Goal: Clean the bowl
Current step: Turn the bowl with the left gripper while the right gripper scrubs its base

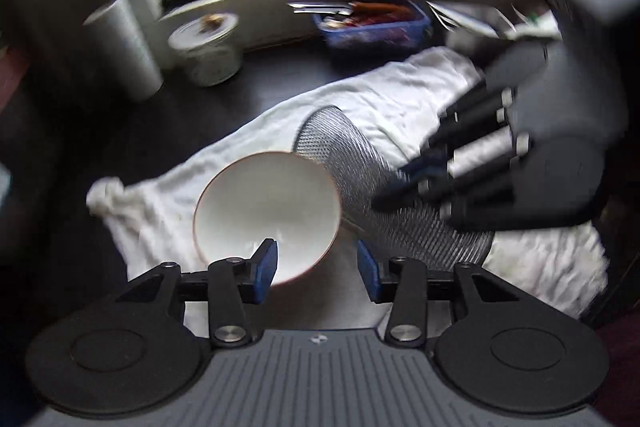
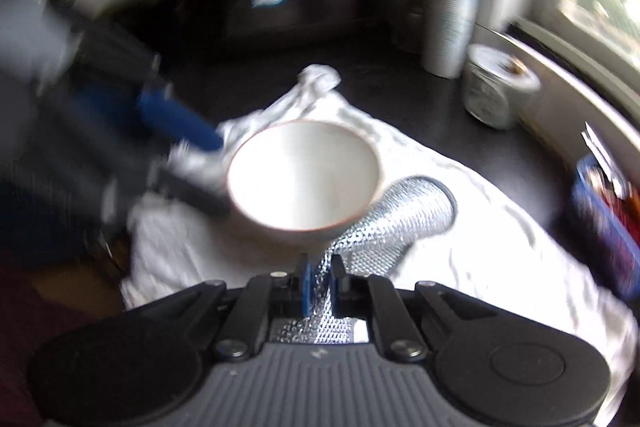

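One bowl [image 1: 267, 215], one silver mesh cloth [image 1: 360, 171], one white towel [image 1: 384, 107], two grippers, one jar [image 1: 206, 53], one foil roll [image 1: 124, 47] and one blue tray [image 1: 372, 27] of utensils are on or over the dark counter [image 1: 192, 115]. The bowl sits on the towel, white inside with a thin brown rim, its mouth tilted up toward both cameras; being round, it has no long axis. In the left wrist view the left gripper [image 1: 316, 267] is spread wide, its blue pads apart, and the bowl lies at its 11 o'clock, the near rim overlapping the left pad; whether they touch I cannot tell. The mesh cloth is just beside the bowl at its 2 o'clock, its long axis running from 11 o'clock to 5 o'clock. The right gripper [image 1: 400, 187] comes in from 3 o'clock, blurred, fingertips on the mesh. In the right wrist view the right gripper [image 2: 322, 283] is pressed together, pinching the mesh cloth [image 2: 400, 215], which stretches away toward 1 o'clock and widens into a scoop-like end beside the bowl [image 2: 304, 175]. The bowl lies straight ahead at 12 o'clock of this gripper. The left gripper [image 2: 188, 163], blurred, is at the bowl's 9 o'clock. The jar [image 2: 496, 91] and foil roll [image 2: 452, 27] stand at 2 o'clock.
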The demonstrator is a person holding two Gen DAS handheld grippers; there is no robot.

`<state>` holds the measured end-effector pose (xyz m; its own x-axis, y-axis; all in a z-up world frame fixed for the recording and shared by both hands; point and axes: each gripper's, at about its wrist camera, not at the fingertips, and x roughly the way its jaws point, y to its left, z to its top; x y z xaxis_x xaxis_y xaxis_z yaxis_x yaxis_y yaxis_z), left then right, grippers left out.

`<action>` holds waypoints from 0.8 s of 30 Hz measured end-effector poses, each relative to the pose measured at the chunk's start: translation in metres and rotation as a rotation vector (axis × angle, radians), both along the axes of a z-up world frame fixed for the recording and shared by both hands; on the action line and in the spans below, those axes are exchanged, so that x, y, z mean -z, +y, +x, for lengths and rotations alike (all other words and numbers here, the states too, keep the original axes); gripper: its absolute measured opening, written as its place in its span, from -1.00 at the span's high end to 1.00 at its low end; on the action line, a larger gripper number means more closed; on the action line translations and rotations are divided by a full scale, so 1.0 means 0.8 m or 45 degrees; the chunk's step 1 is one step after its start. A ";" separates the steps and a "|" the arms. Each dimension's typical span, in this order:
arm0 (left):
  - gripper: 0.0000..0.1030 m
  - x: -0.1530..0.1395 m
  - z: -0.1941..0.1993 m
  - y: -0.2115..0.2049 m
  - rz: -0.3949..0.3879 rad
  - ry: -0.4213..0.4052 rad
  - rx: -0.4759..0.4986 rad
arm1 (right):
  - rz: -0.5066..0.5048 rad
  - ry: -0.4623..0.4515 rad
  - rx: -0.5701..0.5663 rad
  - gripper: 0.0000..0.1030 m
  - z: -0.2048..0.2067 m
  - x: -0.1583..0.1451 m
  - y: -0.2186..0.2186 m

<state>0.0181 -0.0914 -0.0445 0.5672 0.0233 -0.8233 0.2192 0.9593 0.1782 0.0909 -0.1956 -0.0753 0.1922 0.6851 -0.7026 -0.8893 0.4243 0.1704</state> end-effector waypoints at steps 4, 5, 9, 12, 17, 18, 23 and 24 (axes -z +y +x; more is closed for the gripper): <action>0.18 0.023 0.022 -0.020 0.122 0.035 0.089 | 0.119 0.111 0.119 0.82 0.023 -0.013 -0.028; 0.18 0.028 0.027 -0.021 0.122 0.055 0.099 | 0.129 0.116 0.129 0.82 0.024 -0.014 -0.032; 0.19 0.046 0.039 -0.021 0.139 0.107 0.114 | 0.167 0.139 0.163 0.82 0.025 -0.015 -0.045; 0.49 0.055 0.044 -0.017 0.134 0.132 0.116 | 0.195 0.170 0.181 0.82 0.027 -0.012 -0.051; 0.82 0.061 0.050 -0.004 -0.003 0.150 0.092 | 0.225 0.210 0.213 0.82 0.039 -0.008 -0.053; 0.81 0.059 0.053 0.004 -0.075 0.151 0.053 | 0.227 0.208 0.217 0.81 0.039 -0.008 -0.053; 0.87 0.031 0.057 0.089 -0.721 0.074 -0.262 | 0.228 0.158 0.233 0.76 0.037 -0.014 -0.050; 0.87 0.031 0.053 0.105 -0.845 0.058 -0.314 | 0.225 0.141 0.215 0.76 0.034 -0.016 -0.048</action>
